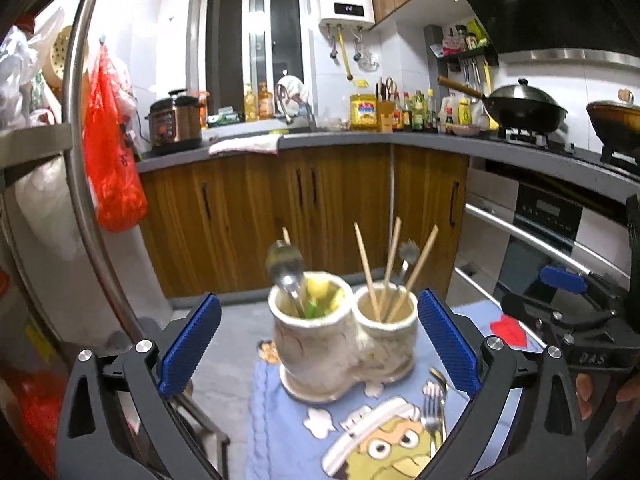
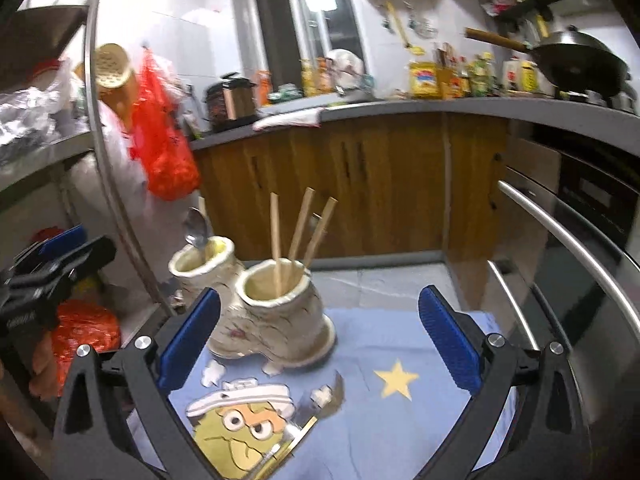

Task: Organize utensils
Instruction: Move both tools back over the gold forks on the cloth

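A cream double-cup ceramic utensil holder [image 1: 344, 344] stands on a blue cartoon cloth [image 1: 304, 432]. Its left cup holds a metal spoon [image 1: 285, 270] and something yellow-green; its right cup holds three wooden chopsticks [image 1: 390, 276] and a metal utensil. A fork [image 1: 434, 412] lies on the cloth near the holder's right. My left gripper [image 1: 318, 346] is open and empty, jaws either side of the holder. In the right wrist view the holder [image 2: 264, 312] stands ahead left, and utensils [image 2: 308, 420] lie on the cloth [image 2: 400, 412]. My right gripper [image 2: 318, 344] is open and empty above the cloth.
A steel rack post [image 1: 86, 168] with a red bag [image 1: 114, 152] stands left. Wooden kitchen cabinets [image 1: 304, 208] run behind, with an oven [image 1: 544, 232] at right. The right gripper's body [image 1: 580, 320] shows at the right of the left wrist view.
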The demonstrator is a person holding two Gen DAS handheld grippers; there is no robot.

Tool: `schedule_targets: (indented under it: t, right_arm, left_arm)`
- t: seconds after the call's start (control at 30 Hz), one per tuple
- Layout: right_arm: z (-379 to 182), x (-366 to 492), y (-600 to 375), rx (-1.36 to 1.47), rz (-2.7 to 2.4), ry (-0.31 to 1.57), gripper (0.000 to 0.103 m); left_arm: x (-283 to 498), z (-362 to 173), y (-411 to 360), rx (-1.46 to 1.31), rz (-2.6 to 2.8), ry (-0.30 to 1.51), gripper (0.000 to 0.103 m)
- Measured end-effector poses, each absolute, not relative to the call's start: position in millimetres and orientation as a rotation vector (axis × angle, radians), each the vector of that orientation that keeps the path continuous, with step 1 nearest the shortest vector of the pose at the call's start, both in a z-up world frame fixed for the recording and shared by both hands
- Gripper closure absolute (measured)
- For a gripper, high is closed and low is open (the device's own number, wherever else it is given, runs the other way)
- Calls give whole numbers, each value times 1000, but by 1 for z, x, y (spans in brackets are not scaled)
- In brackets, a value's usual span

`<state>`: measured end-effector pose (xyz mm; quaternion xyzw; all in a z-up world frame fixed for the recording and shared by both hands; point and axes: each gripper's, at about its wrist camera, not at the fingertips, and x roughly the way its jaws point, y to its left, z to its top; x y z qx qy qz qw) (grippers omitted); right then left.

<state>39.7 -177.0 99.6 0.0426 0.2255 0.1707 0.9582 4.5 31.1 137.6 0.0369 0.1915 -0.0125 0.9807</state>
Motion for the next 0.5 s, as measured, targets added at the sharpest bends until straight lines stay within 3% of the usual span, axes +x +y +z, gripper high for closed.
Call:
schedule_targets:
  t: [0.5]
  right_arm:
    - [8,65,-182,54,384,771,5]
  left_arm:
    - [36,33,20,140,-11,628,5]
